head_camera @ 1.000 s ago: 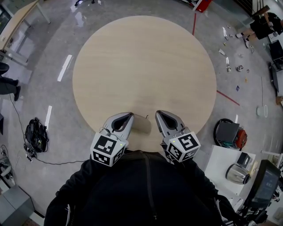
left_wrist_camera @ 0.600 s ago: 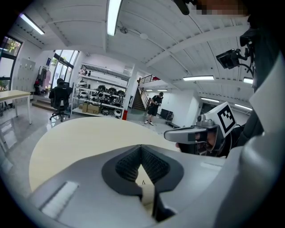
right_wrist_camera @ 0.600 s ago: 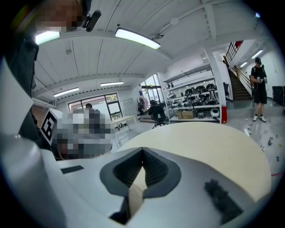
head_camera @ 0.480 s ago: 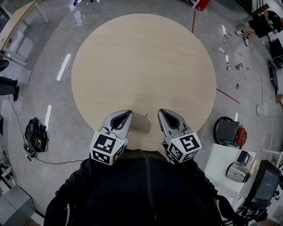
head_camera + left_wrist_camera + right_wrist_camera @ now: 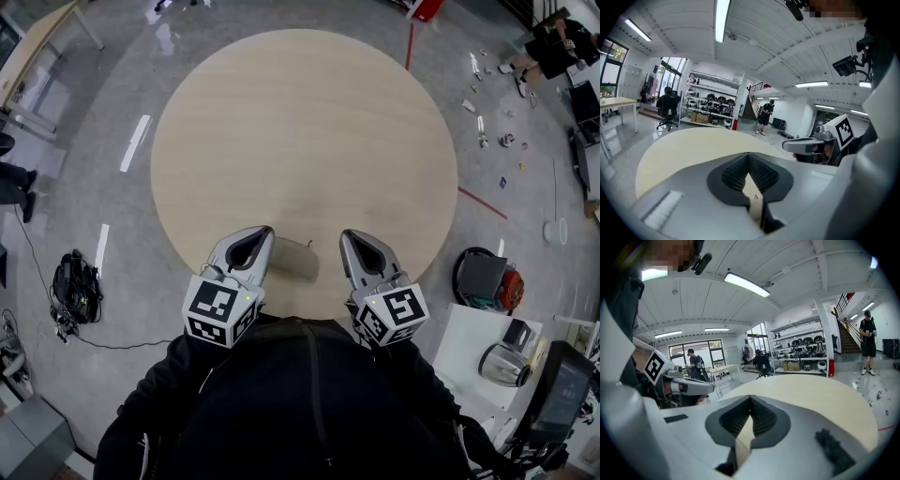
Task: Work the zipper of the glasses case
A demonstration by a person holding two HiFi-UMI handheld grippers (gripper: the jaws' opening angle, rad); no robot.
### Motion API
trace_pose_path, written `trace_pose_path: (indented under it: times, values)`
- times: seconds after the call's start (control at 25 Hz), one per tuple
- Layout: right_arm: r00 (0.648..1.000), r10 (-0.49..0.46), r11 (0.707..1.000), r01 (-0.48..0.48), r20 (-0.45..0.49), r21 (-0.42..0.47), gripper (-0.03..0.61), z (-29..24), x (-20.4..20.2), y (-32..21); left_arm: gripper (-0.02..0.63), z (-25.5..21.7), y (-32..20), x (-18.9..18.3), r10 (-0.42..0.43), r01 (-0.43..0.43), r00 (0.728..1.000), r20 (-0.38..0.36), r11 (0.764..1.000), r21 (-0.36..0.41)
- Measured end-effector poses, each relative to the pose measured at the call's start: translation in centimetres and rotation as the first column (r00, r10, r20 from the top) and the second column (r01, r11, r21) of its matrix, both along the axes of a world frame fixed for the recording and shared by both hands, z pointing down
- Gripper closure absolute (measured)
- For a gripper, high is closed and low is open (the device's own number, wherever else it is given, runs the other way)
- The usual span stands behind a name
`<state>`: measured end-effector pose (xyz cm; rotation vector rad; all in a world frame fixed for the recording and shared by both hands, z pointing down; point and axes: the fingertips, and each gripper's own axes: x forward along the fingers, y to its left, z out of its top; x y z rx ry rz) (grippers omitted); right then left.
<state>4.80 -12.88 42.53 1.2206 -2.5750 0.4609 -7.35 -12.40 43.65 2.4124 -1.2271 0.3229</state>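
The left gripper (image 5: 260, 231) and right gripper (image 5: 350, 235) hover at the round desk's (image 5: 300, 131) lower edge, fingers pressed together, empty.

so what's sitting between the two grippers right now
A tan shape, probably the glasses case, lies on the table between the left gripper and the right gripper, as the head view shows.

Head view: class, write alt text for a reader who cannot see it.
Left tongs and right tongs, both shut and empty, reach over the near edge of a round wooden table, with a tan case lying between them.
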Motion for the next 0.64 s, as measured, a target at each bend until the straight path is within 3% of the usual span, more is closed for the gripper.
trace_pose_path:
  times: [0.64]
  values:
    - [1.000, 0.003, 1.000, -0.003, -0.005, -0.001, 0.575, -0.03, 0.91, 0.57, 0.607, 0.15, 0.59, 0.21, -0.002, 0.002, 1.000, 0.013, 1.000, 0.000]
